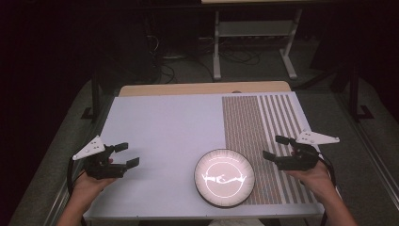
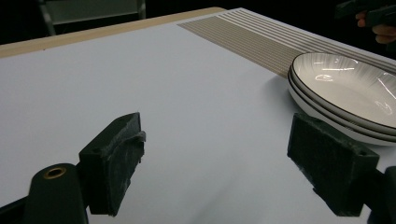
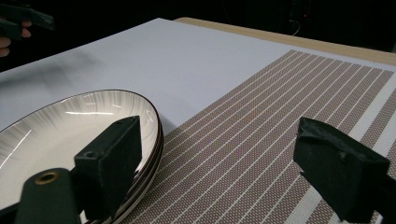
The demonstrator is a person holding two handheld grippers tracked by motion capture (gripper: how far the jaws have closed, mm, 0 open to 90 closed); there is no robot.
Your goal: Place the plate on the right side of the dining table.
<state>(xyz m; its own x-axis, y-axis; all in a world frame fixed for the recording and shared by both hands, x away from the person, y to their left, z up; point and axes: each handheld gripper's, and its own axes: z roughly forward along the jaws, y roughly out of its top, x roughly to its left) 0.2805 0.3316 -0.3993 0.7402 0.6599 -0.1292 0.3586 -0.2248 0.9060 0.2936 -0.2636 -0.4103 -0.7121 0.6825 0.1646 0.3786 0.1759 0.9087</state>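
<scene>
White glaze, dark rim: stacked plates point(image 1: 224, 177), at least two by the rims in the left gripper view, at the near edge of the surface point(image 1: 164, 127), straddling the boundary between the bare pale part and the striped mat point(image 1: 263, 136).
Left gripper point(image 1: 126, 154): near left, jaws wide apart, holding nothing; well apart from the plates, pointing toward them across bare surface.
Right gripper point(image 1: 275, 147): near right over the mat, jaws wide, holding nothing; near the stack's right edge, not touching.
Plates, close view: rims point(image 2: 336, 105) nested closely, ribbed glaze inside, glare from an overhead light; in the right gripper view the rim point(image 3: 154, 116) lies just beside that gripper's left jaw.
Step in hand (judgement): approach to the stack, likely to lift the top plate.
Doing it well: come in low and level with the rim; put one jaw over and one under the top rim only; close slowly since the glaze looks slippery; use the other gripper to steady the lower plate; lift straight up before moving sideways.
Risk: pinching both rims together, or tipping the stack off the near edge.
Mat, farther: brown weave with pale stripes, running to the far edge.
Far edge: wooden strip point(image 1: 202, 88); beyond it a dark floor with cables and a frame.
Writing, brands: none readable.
</scene>
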